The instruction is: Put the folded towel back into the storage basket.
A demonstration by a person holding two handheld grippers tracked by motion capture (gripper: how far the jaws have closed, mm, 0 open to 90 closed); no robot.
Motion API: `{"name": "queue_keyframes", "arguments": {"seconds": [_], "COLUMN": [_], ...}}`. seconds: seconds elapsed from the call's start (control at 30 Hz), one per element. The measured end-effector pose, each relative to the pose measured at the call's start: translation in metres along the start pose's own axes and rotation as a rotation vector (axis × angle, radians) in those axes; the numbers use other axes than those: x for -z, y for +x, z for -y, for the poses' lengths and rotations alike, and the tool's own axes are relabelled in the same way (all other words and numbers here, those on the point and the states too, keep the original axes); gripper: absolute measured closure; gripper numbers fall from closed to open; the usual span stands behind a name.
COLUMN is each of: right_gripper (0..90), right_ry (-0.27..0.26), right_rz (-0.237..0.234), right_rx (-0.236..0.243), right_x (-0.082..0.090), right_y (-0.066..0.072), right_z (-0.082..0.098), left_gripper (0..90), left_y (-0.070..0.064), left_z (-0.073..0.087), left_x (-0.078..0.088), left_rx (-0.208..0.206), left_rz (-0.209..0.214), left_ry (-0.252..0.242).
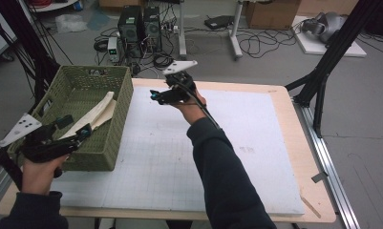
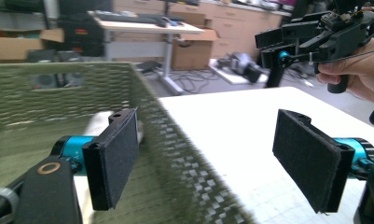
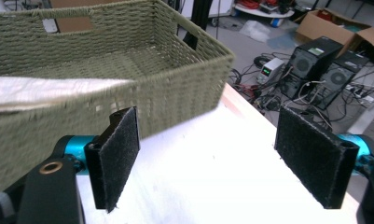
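black pads of the left gripper (image 2: 205, 158) and right gripper (image 3: 208, 156) stand wide apart, holding nothing.

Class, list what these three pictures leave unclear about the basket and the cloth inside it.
- Cloth: its lower end is hidden by the left gripper, high view.
- Basket: near wall blurred, left gripper view.
- Basket's left side: cut off by the edge, right gripper view.
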State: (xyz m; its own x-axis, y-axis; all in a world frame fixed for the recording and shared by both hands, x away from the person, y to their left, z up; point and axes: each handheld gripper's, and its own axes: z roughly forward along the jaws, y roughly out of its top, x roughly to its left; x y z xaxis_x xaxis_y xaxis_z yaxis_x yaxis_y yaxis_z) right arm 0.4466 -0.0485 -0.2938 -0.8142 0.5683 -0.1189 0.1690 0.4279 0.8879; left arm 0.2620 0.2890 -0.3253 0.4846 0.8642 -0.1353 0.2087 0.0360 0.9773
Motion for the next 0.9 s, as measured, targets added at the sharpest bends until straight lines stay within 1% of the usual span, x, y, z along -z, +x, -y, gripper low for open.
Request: {"name": "queue_keyframes", "arguments": {"seconds": [0.07,0.1,0.13,0.17,0.23,0.37,0.5,0.53,0.6,0.73,0.87,0.9], "right_gripper": [19.2,18.5,18.1,18.1,17.6,13.8,12.3,12.2,12.1,11.9,11.9,11.8], "right_ry": [-0.005,-0.005,-0.011,-0.015,-0.012,-0.013,-0.009,-0.013,-0.027,-0.034,-0.013,-0.006], "right_rz": [0.007,0.016,0.023,0.026,0.046,0.074,0.089,0.092,0.108,0.138,0.176,0.182], "right_rx": [-0.019,-0.017,-0.027,-0.031,-0.044,-0.078,-0.089,-0.092,-0.103,-0.116,-0.114,-0.123], "right_x": [0.015,0.022,0.031,0.036,0.05,0.069,0.09,0.096,0.109,0.135,0.158,0.162], "right_y": [-0.003,-0.005,-0.007,-0.008,-0.013,-0.02,-0.022,-0.022,-0.023,-0.022,-0.021,-0.02], "right_z": [0.011,0.017,0.024,0.029,0.041,0.059,0.076,0.081,0.091,0.114,0.139,0.144], "left_gripper": [22.9,23.0,23.2,23.3,23.5,23.8,23.9,23.9,23.9,22.8,21.8,21.8], "left_y": [-0.007,-0.011,-0.014,-0.017,-0.024,-0.034,-0.047,-0.052,-0.058,-0.073,-0.085,-0.087], "left_z": [0.0,0.0,0.0,0.0,0.0,0.001,0.002,0.003,0.004,0.009,0.016,0.017], "left_x": [-0.008,-0.013,-0.016,-0.02,-0.028,-0.041,-0.055,-0.059,-0.066,-0.082,-0.097,-0.099], "left_rx": [-0.01,-0.014,-0.017,-0.019,-0.023,-0.032,-0.049,-0.053,-0.057,-0.069,-0.084,-0.089], "left_rz": [0.029,0.042,0.048,0.059,0.078,0.106,0.148,0.165,0.191,0.238,0.267,0.27], "left_ry": [0.0,0.003,0.006,0.009,0.016,0.023,0.031,0.032,0.033,0.041,0.039,0.044]}}
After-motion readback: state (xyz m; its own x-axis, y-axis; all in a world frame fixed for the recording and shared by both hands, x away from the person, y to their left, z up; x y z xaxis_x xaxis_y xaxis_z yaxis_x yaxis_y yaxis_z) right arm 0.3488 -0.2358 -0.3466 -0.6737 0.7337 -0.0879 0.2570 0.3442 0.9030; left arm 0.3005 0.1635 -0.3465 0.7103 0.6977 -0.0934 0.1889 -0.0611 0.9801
